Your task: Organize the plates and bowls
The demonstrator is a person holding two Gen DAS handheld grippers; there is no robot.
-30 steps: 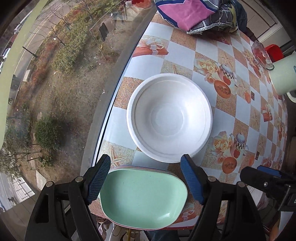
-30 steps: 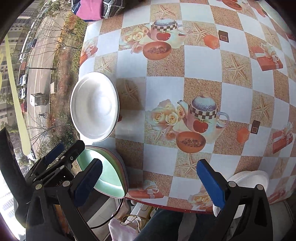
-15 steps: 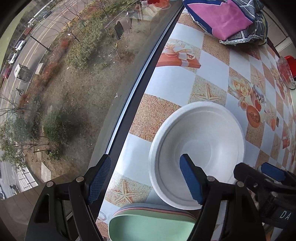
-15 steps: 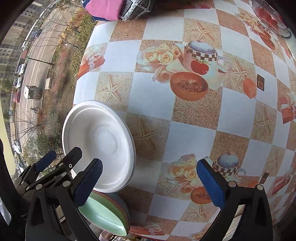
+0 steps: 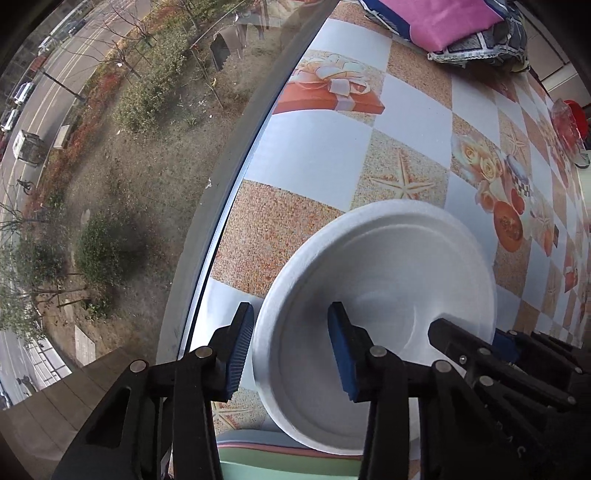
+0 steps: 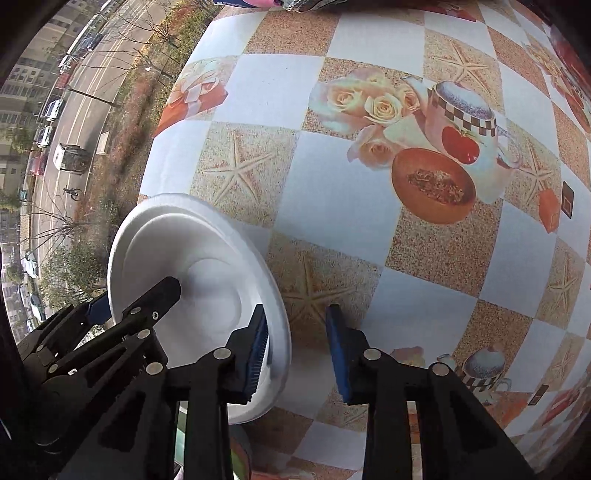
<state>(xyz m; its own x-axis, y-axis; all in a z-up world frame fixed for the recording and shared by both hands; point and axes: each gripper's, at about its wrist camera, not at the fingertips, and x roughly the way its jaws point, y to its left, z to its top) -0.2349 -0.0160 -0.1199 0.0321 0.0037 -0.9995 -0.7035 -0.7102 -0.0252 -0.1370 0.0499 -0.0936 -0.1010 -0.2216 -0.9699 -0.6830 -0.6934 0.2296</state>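
Note:
A white round bowl (image 5: 399, 266) sits on the patterned tablecloth near the window edge; it also shows in the right wrist view (image 6: 195, 266). My left gripper (image 5: 291, 350) straddles the bowl's left rim, one pad outside and one inside, jaws partly closed but apart from the rim. My right gripper (image 6: 297, 350) straddles the bowl's right rim the same way, with a gap still showing. A stack of pastel plates with a green one on top (image 5: 280, 465) lies just below the bowl at the table's near edge.
The table edge and window frame (image 5: 236, 155) run along the left. A pink and blue folded cloth (image 5: 450, 26) lies at the far end. A red glass dish (image 5: 565, 129) stands at the far right.
Both grippers have moved forward and down from over the green plates to the white bowl. Their jaws have narrowed around its opposite rims.

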